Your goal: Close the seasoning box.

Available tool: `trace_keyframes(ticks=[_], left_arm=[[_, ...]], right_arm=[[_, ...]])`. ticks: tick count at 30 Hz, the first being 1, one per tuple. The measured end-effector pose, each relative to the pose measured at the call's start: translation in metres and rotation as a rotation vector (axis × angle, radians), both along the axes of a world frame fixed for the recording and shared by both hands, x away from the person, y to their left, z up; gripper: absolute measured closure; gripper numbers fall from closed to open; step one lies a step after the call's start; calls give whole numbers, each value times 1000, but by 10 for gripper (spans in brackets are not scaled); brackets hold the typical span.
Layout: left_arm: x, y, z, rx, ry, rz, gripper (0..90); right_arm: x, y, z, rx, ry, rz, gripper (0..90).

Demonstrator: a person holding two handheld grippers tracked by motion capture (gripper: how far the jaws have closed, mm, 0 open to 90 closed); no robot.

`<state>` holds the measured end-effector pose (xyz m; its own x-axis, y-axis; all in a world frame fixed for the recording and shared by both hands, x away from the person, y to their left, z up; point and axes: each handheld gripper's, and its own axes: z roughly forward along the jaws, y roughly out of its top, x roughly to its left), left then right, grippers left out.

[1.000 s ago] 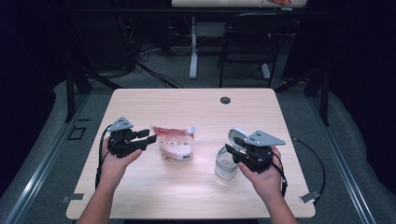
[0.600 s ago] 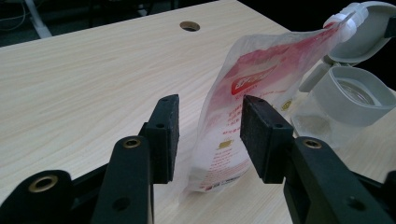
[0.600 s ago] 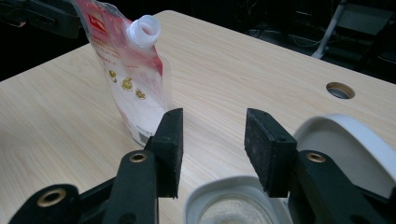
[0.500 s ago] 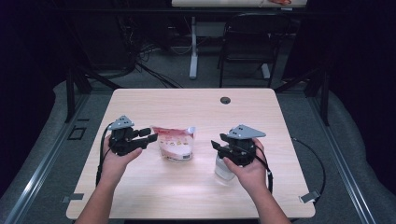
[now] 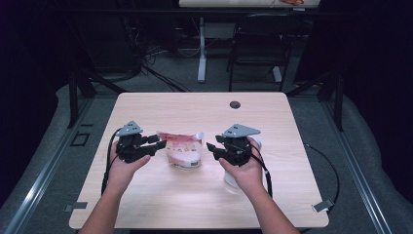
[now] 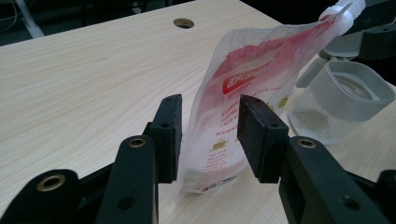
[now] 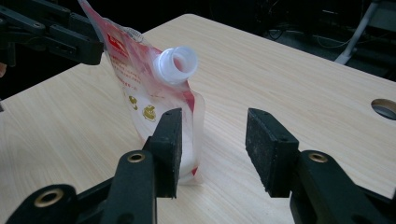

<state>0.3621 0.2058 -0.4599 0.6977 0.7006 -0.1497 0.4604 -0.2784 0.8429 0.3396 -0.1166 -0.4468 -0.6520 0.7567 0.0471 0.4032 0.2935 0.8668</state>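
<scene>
A red-and-white spouted pouch (image 5: pixel 182 152) stands upright in the middle of the table. My left gripper (image 5: pixel 159 140) is at its left edge. In the left gripper view the pouch (image 6: pixel 243 88) rises between the pads of my left gripper (image 6: pixel 210 135), whose jaws have just been closing; a gap still shows at the left pad. My right gripper (image 5: pixel 210 148) faces the pouch from the right. Its jaws have just been opening, and the right gripper (image 7: pixel 215 149) has nothing between its pads. The pouch (image 7: pixel 140 88) and its uncapped white spout (image 7: pixel 176 63) stand just beyond the left pad.
A clear jar with a grey lid (image 6: pixel 345 98) stands to the right of the pouch, partly under the right hand (image 5: pixel 243 173). The wooden table (image 5: pixel 195 204) has a cable hole (image 5: pixel 235 105) near its far edge. Chairs and desk legs stand on the floor beyond.
The right hand has moved left, away from the jar and up to the pouch's right side. The left hand has stayed at the pouch's left edge.
</scene>
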Motion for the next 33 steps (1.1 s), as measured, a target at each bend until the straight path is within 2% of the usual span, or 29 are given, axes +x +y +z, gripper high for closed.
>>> trace_keyframes(ticks=[5,15,20,30,33], left_arm=[[1,1,0,0,-1,-2,617],[1,0,-1,-4,-18,-16,665],[-1,-2,0,20,-34,-23,682],[-3,0,1,21,-32,-21,803],[-4,0,1,34,-41,-23,838]], right_arm=[[8,11,2,3,-3,32,556],[15,27,-4,5,1,50,553],[14,29,-4,16,-5,50,570],[11,32,-1,-1,-28,50,614],[10,31,0,18,-43,51,627]])
